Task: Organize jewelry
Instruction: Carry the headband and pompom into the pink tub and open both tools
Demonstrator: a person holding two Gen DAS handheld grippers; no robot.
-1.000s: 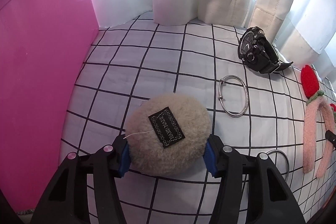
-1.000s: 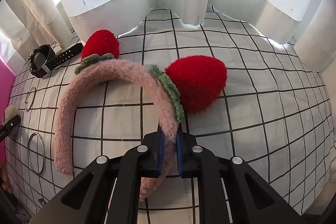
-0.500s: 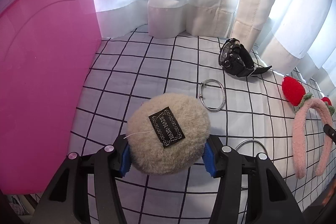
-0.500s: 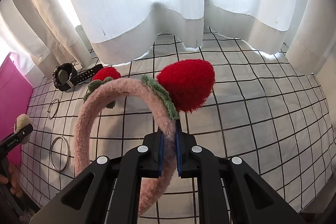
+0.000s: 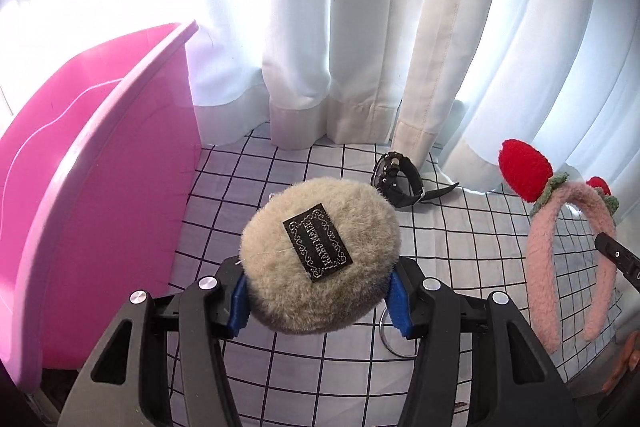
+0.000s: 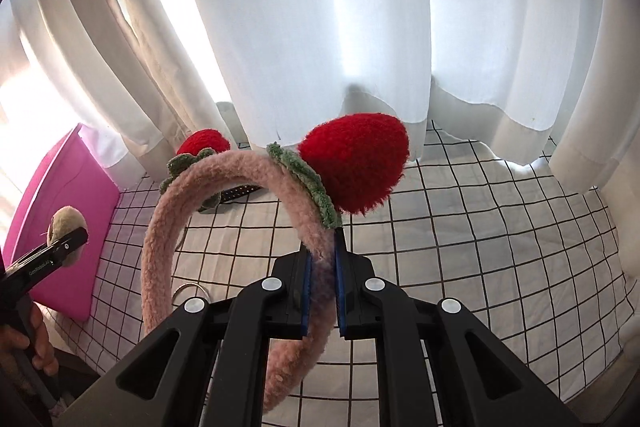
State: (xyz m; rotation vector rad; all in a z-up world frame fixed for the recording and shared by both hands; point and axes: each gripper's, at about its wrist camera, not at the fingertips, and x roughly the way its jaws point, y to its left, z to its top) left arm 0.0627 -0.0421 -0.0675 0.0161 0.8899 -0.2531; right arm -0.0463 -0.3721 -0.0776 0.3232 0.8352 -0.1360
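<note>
White cloth with a black grid [image 5: 460, 239] covers the counter under both of my grippers, and pale curtains [image 5: 340, 27] hang along its far edge.

Nearest in my left view, the left gripper [image 5: 320, 301] has its jaws about half open, blue pads pressed into both sides of a beige fluffy puff [image 5: 320, 259] with a black label, held clear of the cloth. A silver bangle [image 5: 394, 341] lies on the grid just behind the right finger. To the left stands a pink bin [image 5: 100, 187]. Further back, a black watch [image 5: 398, 183] rests near the curtain hem.

In my right view, the right gripper [image 6: 322, 293] has its jaws nearly closed, pinching the pink fuzzy headband [image 6: 168, 227] on its band just below one red strawberry ear [image 6: 356, 167]. The headband hangs lifted above the cloth, its second ear [image 6: 202, 143] towards the curtains.
</note>
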